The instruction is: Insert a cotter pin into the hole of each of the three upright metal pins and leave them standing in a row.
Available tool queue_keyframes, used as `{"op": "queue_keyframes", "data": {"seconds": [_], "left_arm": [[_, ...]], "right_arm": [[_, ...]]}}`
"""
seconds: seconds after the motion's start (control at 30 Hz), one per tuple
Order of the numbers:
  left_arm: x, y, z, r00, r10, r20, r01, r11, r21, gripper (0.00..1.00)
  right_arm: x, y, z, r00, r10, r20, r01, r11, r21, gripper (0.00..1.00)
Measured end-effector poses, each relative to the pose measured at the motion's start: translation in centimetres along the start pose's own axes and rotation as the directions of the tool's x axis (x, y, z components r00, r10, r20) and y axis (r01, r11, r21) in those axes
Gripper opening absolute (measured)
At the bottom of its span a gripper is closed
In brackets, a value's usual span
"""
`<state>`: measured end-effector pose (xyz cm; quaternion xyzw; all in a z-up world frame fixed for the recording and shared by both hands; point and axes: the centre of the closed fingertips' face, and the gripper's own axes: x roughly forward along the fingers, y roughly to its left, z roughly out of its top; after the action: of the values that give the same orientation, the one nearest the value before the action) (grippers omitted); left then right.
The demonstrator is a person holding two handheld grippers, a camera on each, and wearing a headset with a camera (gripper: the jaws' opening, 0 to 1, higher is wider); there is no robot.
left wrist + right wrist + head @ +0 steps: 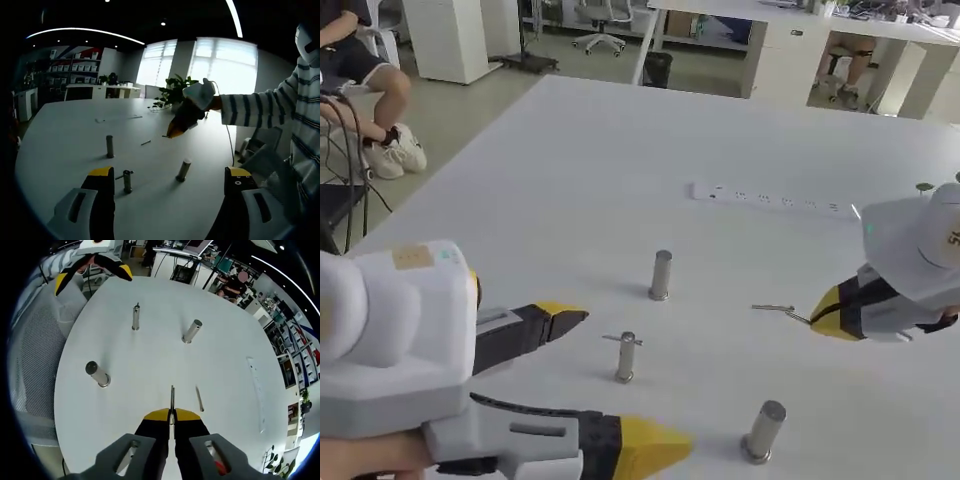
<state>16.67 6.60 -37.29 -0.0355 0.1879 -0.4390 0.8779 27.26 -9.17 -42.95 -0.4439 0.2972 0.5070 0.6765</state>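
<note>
Three upright metal pins stand on the white table (560, 190): a far pin (660, 275), a middle pin (626, 357) with a cotter pin through its top, and a near pin (763, 431). My left gripper (637, 377) is open at the lower left, its jaws on either side of the middle pin (127, 181) but short of it. My right gripper (832, 318) is shut on a cotter pin (172, 399), held above the table. A second cotter pin (772, 308) lies loose on the table beside it.
A white power strip (770, 199) lies across the far part of the table. A seated person's legs (375, 110) are beyond the table's left edge. Office chairs and desks stand behind.
</note>
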Motion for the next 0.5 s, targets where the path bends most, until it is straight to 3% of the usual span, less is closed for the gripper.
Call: {"op": "queue_keyframes", "data": {"seconds": [0.3,0.5], "left_arm": [[1.4,0.0,0.4,0.9998,-0.018,0.007,0.018,1.0,-0.026,0.86],[2.1,-0.1,0.8,0.9994,-0.032,0.011,0.032,0.999,-0.037,0.82]], "right_arm": [[-2.0,0.8,1.3,0.9942,-0.087,0.064,0.087,0.996,-0.001,0.0],[-3.8,1.3,2.3,0.9792,-0.166,0.117,0.165,0.986,0.019,0.0]]}}
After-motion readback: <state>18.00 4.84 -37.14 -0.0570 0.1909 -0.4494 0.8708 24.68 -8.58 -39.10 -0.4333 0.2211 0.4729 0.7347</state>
